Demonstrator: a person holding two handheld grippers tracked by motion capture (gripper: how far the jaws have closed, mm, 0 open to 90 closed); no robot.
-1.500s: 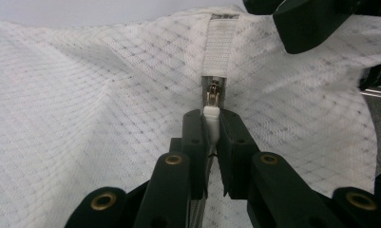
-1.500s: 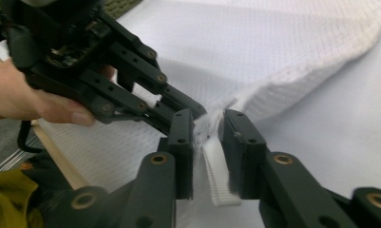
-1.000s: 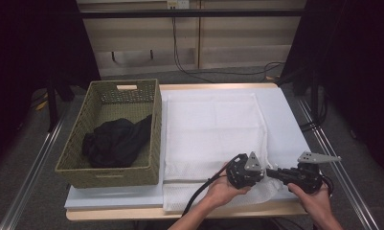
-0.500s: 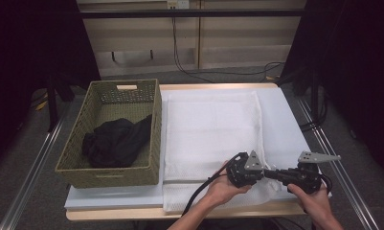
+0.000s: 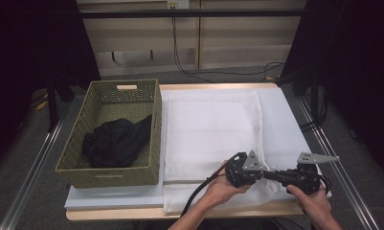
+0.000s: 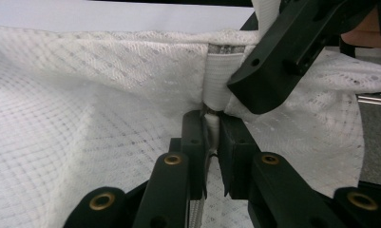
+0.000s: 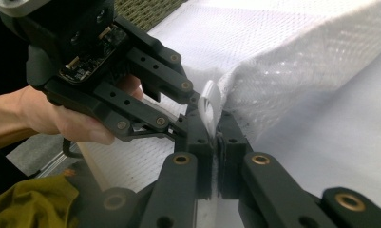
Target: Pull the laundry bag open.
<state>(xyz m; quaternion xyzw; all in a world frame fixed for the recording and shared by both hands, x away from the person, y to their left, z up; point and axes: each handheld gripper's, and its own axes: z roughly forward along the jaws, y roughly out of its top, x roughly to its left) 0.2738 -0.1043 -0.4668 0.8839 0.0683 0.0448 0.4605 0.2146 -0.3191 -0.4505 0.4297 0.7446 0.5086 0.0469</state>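
At the left of the table (image 5: 113,203) stands a woven green basket (image 5: 74,165) with a crumpled black garment (image 5: 114,143) lying inside it. Just beside the basket, to its right, a white towel (image 5: 208,129) lies spread flat over most of the table's pale top, its near edge reaching the front of the table and its right near corner rumpled where the two grippers meet.

The left gripper (image 5: 264,174) is held low over that near right corner, the left hand (image 5: 223,188) wrapped around its body and its cable trailing back toward the table's front edge. In the left gripper view, its jaws are closed tight on the towel's hemmed edge (image 6: 212,128), a narrow white band that rises upright from between them, with the textured cloth spreading away to both sides.

Just to the right, the right gripper (image 5: 276,175) points toward the left one, so the two sets of jaws come almost together on the same stretch of edge. The right hand (image 5: 310,201) holds it from below, near the table's right front corner. In the right gripper view, its jaws are also pinched shut on the towel's edge (image 7: 211,107), which curls up out of them, while the left gripper's jaws grip the same fold just beside it. A bit of olive-yellow cloth (image 7: 31,202) shows at the lower left of that view.
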